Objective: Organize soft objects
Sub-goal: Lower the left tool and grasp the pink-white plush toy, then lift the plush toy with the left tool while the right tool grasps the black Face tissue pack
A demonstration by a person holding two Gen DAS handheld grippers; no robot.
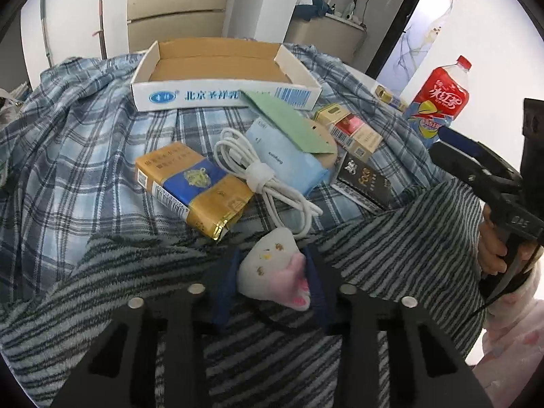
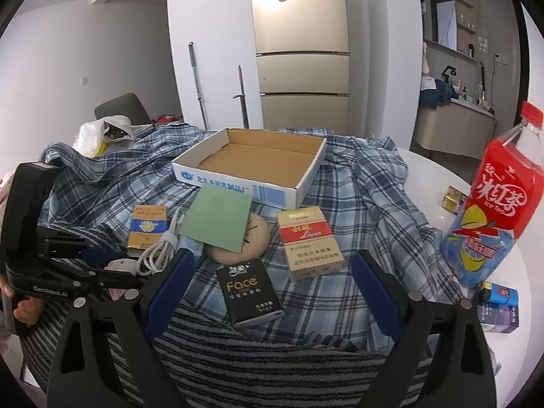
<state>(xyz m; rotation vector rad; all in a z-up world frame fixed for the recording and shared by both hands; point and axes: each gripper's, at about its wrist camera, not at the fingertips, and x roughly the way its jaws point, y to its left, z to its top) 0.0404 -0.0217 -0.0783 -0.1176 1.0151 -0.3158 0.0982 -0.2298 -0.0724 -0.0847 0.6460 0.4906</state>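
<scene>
The left gripper (image 1: pixel 272 272) has its jaws pinched on a small white plush toy (image 1: pixel 268 268), low over the striped cloth (image 1: pixel 408 238); its bottom is hidden. The right gripper (image 2: pixel 272 282) has wide, empty jaws above a black pack (image 2: pixel 250 292).

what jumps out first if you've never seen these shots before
The red ice tea bottle stands tall at the right edge of the table, brightest thing in view. An empty cardboard tray sits at the back on the blue plaid cloth, with packets scattered before it. Up close, the left hand-held gripper pinches a small white and pink plush toy.
</scene>
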